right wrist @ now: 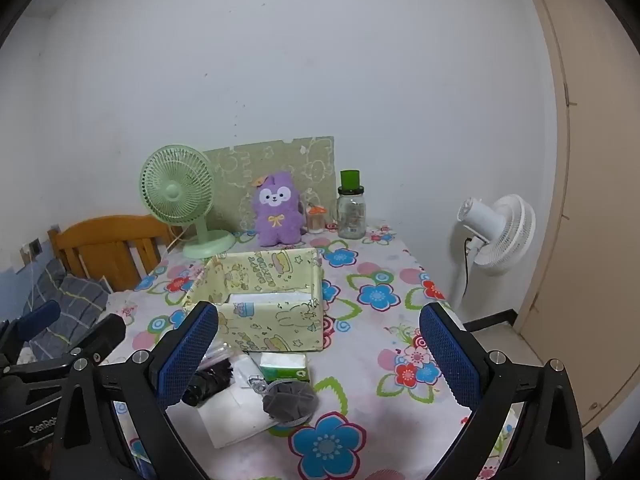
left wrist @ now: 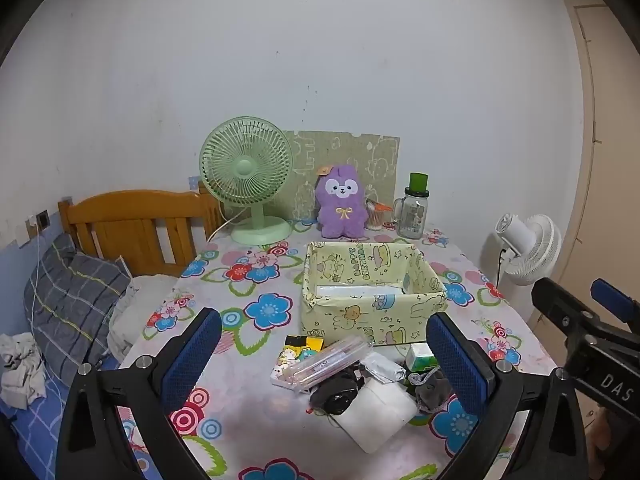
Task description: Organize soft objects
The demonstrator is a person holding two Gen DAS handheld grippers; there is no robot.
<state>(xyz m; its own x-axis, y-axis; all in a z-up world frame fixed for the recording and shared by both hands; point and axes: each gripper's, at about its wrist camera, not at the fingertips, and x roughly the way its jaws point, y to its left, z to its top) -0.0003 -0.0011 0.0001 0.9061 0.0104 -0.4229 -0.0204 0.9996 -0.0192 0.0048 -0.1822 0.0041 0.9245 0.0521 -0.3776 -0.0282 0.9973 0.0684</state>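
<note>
A purple plush toy sits upright at the back of the flowered table; it also shows in the right wrist view. A yellow patterned box stands open mid-table, also in the right wrist view. Before it lies a pile: a grey pouch, white soft pack, green tissue pack, black folded umbrella and clear pencil case. My left gripper is open above the pile. My right gripper is open above the pile's right side. Both are empty.
A green desk fan and a glass jar with a green lid stand at the back by a patterned board. A white floor fan stands right of the table. A wooden bed with pillows is at left.
</note>
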